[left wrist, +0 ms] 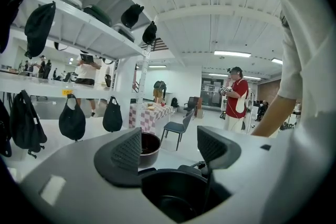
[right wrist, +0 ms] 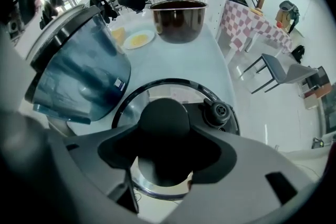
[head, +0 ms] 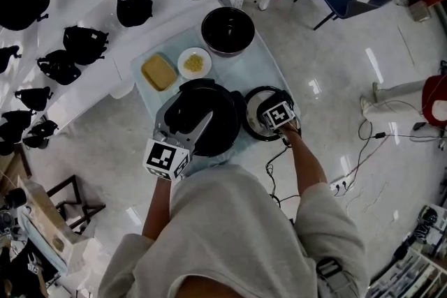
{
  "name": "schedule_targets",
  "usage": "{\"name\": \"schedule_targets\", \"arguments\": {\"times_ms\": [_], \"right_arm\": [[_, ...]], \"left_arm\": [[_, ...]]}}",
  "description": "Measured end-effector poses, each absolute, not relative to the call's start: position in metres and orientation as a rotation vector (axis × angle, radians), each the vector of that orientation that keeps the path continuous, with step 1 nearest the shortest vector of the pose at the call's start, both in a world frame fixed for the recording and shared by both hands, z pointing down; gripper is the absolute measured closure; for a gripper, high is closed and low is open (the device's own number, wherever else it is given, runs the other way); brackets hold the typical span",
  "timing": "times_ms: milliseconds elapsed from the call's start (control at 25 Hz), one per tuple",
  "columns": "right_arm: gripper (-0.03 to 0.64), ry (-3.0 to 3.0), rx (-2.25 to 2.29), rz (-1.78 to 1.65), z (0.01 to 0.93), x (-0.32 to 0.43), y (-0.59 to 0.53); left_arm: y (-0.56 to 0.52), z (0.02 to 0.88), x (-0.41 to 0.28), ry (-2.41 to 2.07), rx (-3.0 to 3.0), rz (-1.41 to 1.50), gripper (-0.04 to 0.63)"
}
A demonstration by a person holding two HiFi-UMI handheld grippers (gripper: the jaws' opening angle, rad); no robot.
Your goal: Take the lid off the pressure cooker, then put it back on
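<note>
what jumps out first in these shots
The lid lies off the pressure cooker, flat on the table just to its right, with the right gripper straddling its black knob. The left gripper hangs open at the cooker's near edge, and a dark inner pot stands at the table's back.

In the head view, the marker cube [head: 279,114] of the right gripper [head: 278,122] covers its jaws and the middle of the lid [head: 251,115]. In the right gripper view, the knob [right wrist: 163,118] sits dark between dark pads [right wrist: 116,153], so contact cannot be told; the gripper's body hides the lid's lower rim.
</note>
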State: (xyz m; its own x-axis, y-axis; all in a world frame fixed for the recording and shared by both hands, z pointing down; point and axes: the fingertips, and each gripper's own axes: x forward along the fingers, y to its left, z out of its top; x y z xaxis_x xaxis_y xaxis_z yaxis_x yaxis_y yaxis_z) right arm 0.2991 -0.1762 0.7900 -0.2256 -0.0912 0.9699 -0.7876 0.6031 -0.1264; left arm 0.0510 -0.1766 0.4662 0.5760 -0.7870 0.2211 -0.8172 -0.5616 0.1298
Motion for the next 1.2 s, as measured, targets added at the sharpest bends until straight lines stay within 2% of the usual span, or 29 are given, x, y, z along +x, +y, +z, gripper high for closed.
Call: {"name": "schedule_targets", "arguments": {"times_ms": [680, 1200], "right_arm": [[0.345, -1.879, 0.741, 0.628, 0.656, 0.302, -0.144], [0.345, -1.887, 0.523, 0.437, 0.564, 0.292, -0.117]], "left_arm": [[-0.179, 0.464, 0.052, -1.302, 2.618, 0.145, 0.273], [-0.168, 0.467, 0.047, -1.283, 2.622, 0.114, 0.273]]}}
